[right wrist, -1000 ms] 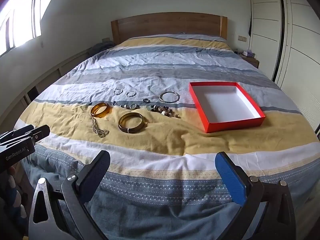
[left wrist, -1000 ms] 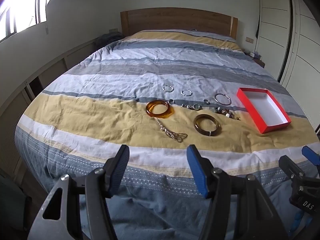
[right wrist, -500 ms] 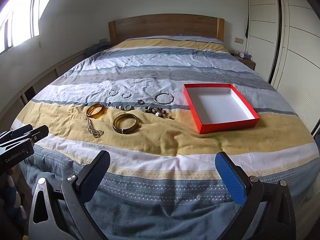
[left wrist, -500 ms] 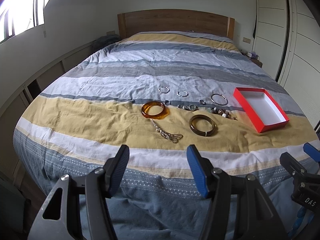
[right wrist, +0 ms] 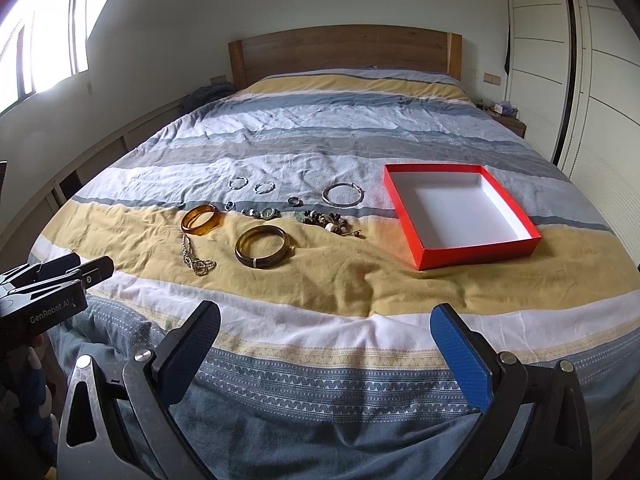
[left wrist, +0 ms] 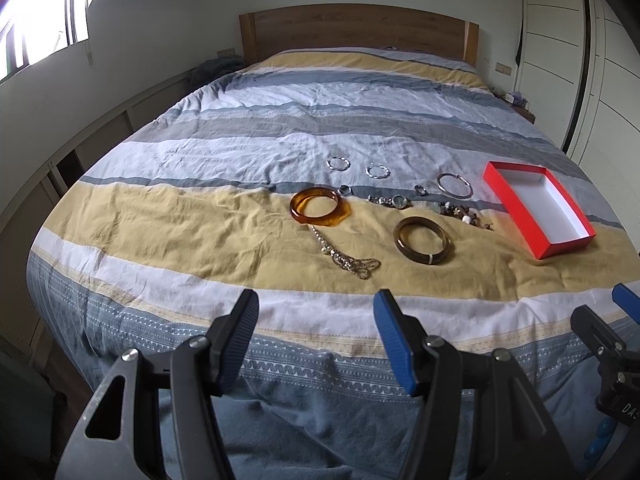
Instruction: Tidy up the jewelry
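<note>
- Left gripper (left wrist: 314,330): my fingers stand apart with nothing between them. The gripper hangs over the foot of the bed (left wrist: 160,208), well short of the jewelry.
- Right gripper (right wrist: 326,344): my fingers are spread wide and carry nothing. It also hangs over the foot of the bed.
- Red box (right wrist: 460,216): it lies lidless on the bedspread at the right end of the jewelry row. Its white interior holds nothing.
- Amber bangle (left wrist: 318,206): it lies flat on the yellow stripe at the left end of the group.
- Dark brown bangle (left wrist: 422,240): it lies flat on the yellow stripe, nearer to me than the other pieces and apart from them.
- Gold chain (left wrist: 344,254): it lies loose, running from just beside the amber bangle to a small heap nearer me.
- Two small silver hoops (left wrist: 338,163) and one large silver hoop (left wrist: 454,186): they lie on the pale stripe behind the bangles.
- Wristwatch (left wrist: 394,201), two small rings (left wrist: 345,190) and a beaded bracelet (left wrist: 464,213): they lie between the hoops and the bangles.
- Progress, judged: no piece is in the box, so the sorting has not begun.
- Remaining, judged: every piece listed must still be picked up and placed in the box. The dark brown bangle is the nearest first target for either gripper.
</note>
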Available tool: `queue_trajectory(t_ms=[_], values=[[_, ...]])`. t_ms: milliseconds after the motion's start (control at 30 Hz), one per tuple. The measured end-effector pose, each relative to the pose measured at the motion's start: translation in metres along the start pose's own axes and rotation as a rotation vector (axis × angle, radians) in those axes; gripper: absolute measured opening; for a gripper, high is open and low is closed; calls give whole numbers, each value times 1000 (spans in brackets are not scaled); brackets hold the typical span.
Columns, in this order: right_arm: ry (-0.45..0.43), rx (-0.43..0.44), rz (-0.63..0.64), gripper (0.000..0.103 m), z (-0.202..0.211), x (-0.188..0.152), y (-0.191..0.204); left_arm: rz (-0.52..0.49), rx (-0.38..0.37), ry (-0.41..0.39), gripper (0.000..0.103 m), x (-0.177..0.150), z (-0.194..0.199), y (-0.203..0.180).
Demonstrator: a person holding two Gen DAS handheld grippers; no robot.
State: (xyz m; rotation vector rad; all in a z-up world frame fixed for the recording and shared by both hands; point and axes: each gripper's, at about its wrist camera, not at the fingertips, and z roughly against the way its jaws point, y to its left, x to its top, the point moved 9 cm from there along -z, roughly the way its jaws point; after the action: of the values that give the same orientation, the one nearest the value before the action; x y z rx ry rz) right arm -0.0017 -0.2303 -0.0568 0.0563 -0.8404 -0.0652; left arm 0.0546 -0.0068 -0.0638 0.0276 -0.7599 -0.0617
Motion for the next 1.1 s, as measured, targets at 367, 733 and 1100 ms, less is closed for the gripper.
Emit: queue_trajectory(t_ms=[367, 733, 1100], values=[[52, 51, 2, 102, -33, -7, 6, 58, 9, 52, 58, 1, -32, 19], [94, 127, 27, 85, -74, 1, 17, 62, 21, 99, 58, 11, -72, 19], [171, 243, -38, 48, -143, 33, 27, 86, -36, 159, 57, 32, -139, 2]])
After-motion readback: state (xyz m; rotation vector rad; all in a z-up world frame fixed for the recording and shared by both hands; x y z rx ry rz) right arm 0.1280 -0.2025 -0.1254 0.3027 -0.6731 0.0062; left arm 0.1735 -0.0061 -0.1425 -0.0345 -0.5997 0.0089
